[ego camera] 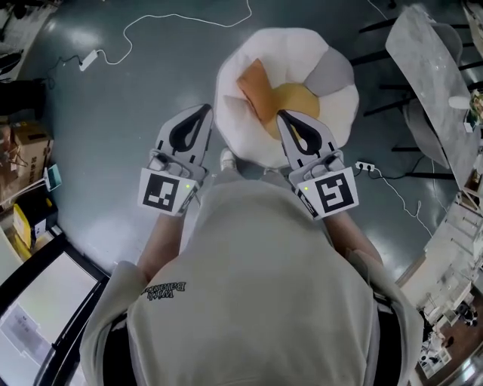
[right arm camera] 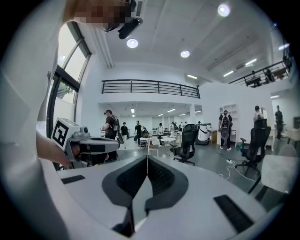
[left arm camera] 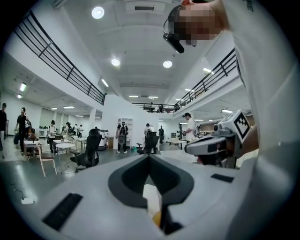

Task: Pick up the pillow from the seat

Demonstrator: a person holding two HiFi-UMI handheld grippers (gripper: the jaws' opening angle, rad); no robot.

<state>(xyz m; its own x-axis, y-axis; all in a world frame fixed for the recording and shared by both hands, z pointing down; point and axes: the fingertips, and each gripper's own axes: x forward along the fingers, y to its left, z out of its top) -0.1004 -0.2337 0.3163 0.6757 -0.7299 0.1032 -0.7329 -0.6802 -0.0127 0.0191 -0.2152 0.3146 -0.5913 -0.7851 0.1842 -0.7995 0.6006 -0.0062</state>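
Note:
A round, flower-shaped pillow (ego camera: 302, 56), white with orange, yellow and grey patches, lies on a seat straight below and ahead of me. My left gripper (ego camera: 204, 110) is held level beside the pillow's left edge, its jaws shut with nothing between them. My right gripper (ego camera: 281, 115) hovers over the pillow's near right part, also shut and empty. In the left gripper view the jaw tips (left arm camera: 149, 156) meet, and the right gripper (left arm camera: 213, 144) shows alongside. The right gripper view shows its tips (right arm camera: 147, 157) closed and the left gripper (right arm camera: 89, 144) beside it. The seat itself is hidden under the pillow.
A white cable (ego camera: 155, 21) and power strip (ego camera: 88, 59) lie on the grey floor at the far left. A marble-topped table (ego camera: 430, 83) stands at the right, with boxes (ego camera: 23, 151) at the left. Office chairs (right arm camera: 189, 143) and people stand in the hall ahead.

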